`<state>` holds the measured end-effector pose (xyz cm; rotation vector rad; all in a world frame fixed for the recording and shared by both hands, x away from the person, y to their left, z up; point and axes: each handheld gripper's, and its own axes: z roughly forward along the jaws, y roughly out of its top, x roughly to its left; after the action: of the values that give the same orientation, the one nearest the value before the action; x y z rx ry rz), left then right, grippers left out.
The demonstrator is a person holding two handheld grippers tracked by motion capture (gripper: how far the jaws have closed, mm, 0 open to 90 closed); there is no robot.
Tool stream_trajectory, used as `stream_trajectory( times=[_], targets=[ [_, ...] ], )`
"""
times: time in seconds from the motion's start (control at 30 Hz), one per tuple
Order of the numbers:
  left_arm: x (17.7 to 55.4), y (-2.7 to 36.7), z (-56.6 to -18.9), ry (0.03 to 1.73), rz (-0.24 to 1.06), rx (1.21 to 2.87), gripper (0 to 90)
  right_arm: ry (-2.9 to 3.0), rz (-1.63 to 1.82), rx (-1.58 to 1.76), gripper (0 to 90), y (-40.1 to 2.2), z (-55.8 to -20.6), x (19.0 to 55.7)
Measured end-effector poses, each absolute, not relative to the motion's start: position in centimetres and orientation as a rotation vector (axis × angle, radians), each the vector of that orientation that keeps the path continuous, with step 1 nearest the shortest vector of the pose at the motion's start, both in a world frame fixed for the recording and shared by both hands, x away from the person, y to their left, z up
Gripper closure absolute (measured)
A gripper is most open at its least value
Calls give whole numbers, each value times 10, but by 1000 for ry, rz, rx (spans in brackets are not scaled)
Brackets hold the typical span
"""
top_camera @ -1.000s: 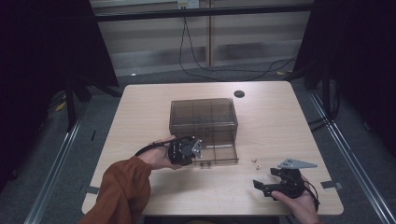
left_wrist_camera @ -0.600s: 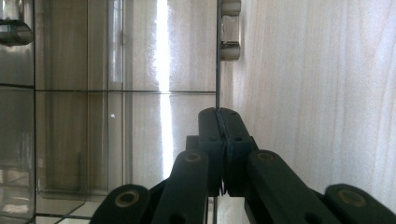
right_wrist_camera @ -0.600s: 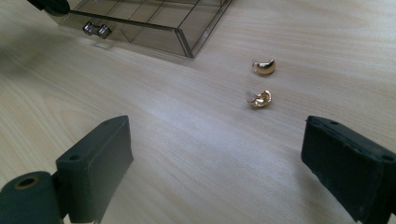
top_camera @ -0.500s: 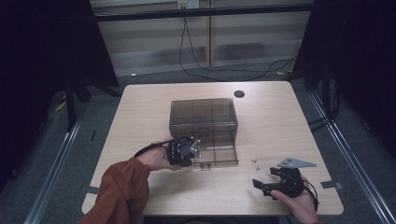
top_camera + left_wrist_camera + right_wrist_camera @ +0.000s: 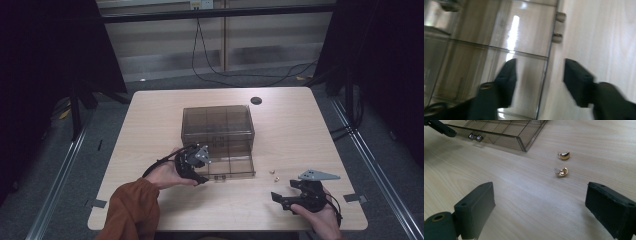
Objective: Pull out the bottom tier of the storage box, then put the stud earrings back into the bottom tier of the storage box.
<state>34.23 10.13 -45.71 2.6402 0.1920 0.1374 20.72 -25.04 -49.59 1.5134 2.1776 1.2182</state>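
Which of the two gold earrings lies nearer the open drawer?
In the right gripper view, the farther earring lies closer to the drawer corner; the other earring, showing a pale inner side, sits nearer the right gripper.

Smoked clear drawer box (image 5: 218,125), bottom drawer (image 5: 230,166) pulled out.

Box: tinted see-through plastic, rectangular, upright at centre of high view on the table; divider grid visible through the top. Bottom drawer slid out toward lower edge of frame, front wall at lower centre, split into compartments; two small metal knobs (image 5: 475,137) on its front, seen upper left in right gripper view. Drawer contents cannot be told.
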Motion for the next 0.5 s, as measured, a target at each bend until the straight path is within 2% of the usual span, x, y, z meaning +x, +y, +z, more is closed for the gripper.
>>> stream_trajectory(
  times=[0.17,0.33,0.5],
  targets=[
    [345,113,-456,284,148,2554,239,2177,1210,1507,90,-250,-496,209],
    [345,130,-457,384,118,2481,189,2169,1207,1515,90,-250,-496,208],
    [339,152,-455,468,177,2432,119,2160,1211,1523,96,-252,-496,209]
  ],
)
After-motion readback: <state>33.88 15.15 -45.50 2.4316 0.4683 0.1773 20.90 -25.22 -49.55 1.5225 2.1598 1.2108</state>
